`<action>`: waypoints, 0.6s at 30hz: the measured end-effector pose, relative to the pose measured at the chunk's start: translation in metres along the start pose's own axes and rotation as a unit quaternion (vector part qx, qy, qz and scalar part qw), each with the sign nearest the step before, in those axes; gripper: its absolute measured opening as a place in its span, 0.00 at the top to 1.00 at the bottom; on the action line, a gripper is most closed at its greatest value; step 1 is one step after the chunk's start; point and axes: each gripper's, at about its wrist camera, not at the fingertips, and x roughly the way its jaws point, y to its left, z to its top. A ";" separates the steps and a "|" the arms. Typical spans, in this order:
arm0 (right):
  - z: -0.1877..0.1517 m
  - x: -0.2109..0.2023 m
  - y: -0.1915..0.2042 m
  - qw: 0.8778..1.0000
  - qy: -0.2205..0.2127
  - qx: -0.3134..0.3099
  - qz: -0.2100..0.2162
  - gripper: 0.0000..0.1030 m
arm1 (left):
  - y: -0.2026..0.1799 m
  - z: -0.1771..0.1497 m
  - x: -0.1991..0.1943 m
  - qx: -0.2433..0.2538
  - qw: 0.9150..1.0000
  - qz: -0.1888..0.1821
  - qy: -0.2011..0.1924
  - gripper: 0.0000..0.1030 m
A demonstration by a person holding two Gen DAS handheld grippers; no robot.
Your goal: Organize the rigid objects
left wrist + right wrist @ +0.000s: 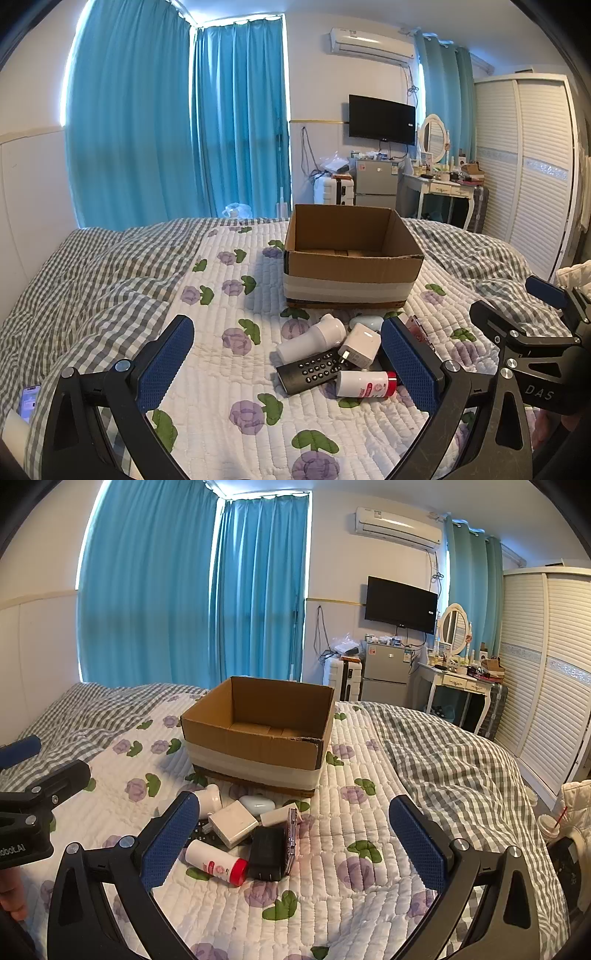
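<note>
We hold the left gripper (288, 363) and right gripper (295, 843) with jaws wide open, empty, above the bed (369, 849). The red-capped bottle (217, 863) lies before the cardboard box (258, 734), cap pointing right.

Open cardboard box (351, 266) on the quilt — just before it, heaped: remote (310, 371), white charger (360, 345), red-capped bottle (365, 384).

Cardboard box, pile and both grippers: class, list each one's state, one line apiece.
Cardboard box: open-topped, looks empty.
Red-capped bottle: lying on its side.
TV remote: lying buttons up.
White charger: resting on the pile.
Left gripper: open, holding nothing.
Right gripper: open, holding nothing.
</note>
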 end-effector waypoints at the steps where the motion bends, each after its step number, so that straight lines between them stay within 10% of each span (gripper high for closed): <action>1: -0.003 0.001 0.001 1.000 0.000 0.000 0.000 0.00 | 0.000 0.000 0.000 0.000 1.000 0.000 0.000 0.00; 18: -0.007 0.004 0.003 1.000 0.003 -0.002 0.002 0.00 | 0.000 -0.002 0.002 0.003 1.000 0.003 0.004 0.00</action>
